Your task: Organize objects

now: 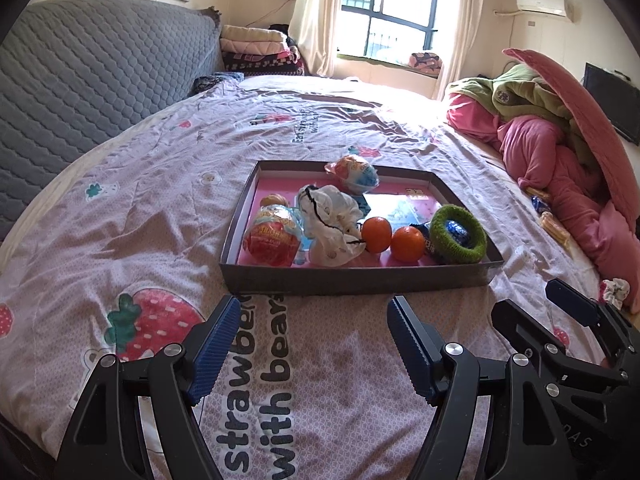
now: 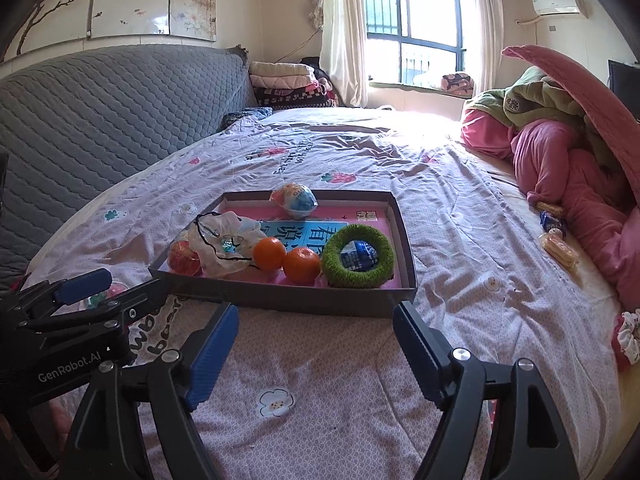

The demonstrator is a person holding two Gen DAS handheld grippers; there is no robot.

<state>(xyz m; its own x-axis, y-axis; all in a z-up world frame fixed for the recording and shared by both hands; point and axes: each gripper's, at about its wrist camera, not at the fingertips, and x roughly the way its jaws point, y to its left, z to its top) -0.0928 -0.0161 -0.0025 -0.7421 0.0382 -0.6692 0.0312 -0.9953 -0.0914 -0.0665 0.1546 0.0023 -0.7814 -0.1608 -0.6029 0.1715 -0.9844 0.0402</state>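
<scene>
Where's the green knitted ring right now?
The green knitted ring lies in the shallow box's near right corner in both wrist views, just right of the two oranges, with a blue foil packet sitting inside it.

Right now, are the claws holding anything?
No. The left claw and the right claw are both open and empty, short of the tray.
</scene>
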